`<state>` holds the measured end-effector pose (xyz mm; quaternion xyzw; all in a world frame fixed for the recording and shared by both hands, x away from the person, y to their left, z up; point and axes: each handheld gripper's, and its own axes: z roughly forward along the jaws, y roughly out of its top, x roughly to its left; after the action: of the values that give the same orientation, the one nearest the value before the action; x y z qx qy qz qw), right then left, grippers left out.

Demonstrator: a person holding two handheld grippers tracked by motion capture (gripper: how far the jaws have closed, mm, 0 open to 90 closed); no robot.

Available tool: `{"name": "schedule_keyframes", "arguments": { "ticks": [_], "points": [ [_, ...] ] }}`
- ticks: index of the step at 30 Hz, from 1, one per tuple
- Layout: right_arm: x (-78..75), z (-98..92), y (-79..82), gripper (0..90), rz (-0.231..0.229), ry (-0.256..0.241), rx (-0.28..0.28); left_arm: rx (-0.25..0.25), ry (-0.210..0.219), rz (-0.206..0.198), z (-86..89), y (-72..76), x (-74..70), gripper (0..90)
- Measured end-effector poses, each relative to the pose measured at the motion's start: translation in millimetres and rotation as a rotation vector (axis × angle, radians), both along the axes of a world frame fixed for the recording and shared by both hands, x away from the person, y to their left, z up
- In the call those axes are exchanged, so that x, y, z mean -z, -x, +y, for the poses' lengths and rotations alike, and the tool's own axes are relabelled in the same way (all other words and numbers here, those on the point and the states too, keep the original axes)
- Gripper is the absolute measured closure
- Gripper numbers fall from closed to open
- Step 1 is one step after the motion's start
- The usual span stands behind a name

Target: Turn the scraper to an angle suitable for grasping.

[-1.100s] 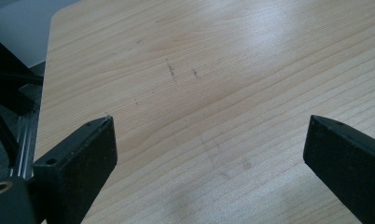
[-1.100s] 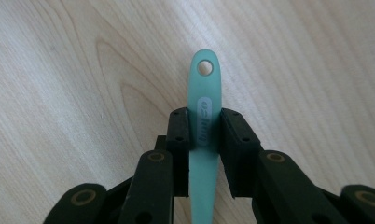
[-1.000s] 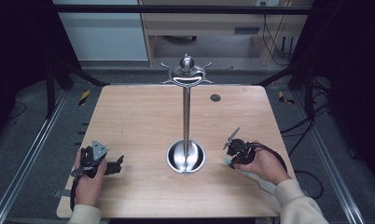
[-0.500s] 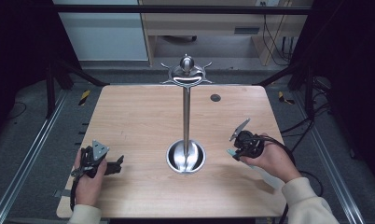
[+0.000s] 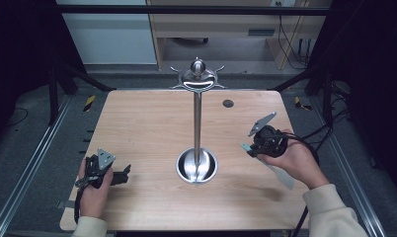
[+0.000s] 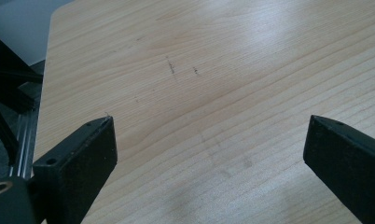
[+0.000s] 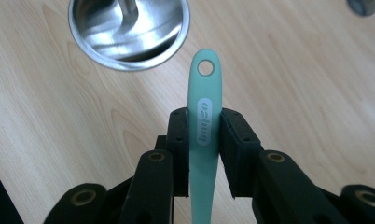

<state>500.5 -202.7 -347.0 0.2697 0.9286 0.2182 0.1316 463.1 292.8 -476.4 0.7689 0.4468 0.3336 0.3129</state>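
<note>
A steel stand (image 5: 197,128) rises from a round base (image 5: 197,166) at the table's middle, with curved hooks (image 5: 198,79) at its top. My right gripper (image 5: 256,143) hovers right of the base, shut on the mint-green handle of a utensil (image 5: 246,147). In the right gripper view the handle (image 7: 204,84), with a hole at its end, sticks out between the shut jaws of the right gripper (image 7: 204,126) toward the base (image 7: 129,28). My left gripper (image 5: 123,174) rests at the front left. The left gripper (image 6: 209,135) stands open over bare wood.
The wooden table (image 5: 147,123) has a small dark round disc (image 5: 228,103) at the back right, which shows again as the disc (image 7: 363,5) in the right gripper view. Metal frame rails run along both sides. Cables trail off the right edge.
My right gripper has moved to the right and a little farther back with the utensil, away from the stand's base. The left gripper has stayed put.
</note>
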Motion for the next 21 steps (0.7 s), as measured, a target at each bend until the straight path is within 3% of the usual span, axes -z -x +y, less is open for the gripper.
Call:
{"name": "schedule_keyframes", "arguments": {
  "ticks": [2, 9, 14, 21],
  "points": [
    [-12.2, 1.8, 1.3, 74.5, -0.025, -0.016, -0.007, -0.002, 0.007, -0.002, 0.1, 0.6, -0.2, 2.6],
    [-23.6, 2.0, -2.7, 74.5, -0.059, -0.044, -0.014, -0.001, 0.008, 0.0, -0.6, 2.2, 0.6, 2.6],
    [-34.7, -0.8, -3.7, 74.5, -0.094, -0.095, -0.005, -0.016, 0.026, -0.005, 3.9, 2.7, -0.9, 2.6],
    [-51.0, -3.5, -8.5, 74.5, -0.157, -0.227, 0.001, -0.064, 0.079, -0.017, 17.0, 5.6, -3.4, 2.6]
  ]
}}
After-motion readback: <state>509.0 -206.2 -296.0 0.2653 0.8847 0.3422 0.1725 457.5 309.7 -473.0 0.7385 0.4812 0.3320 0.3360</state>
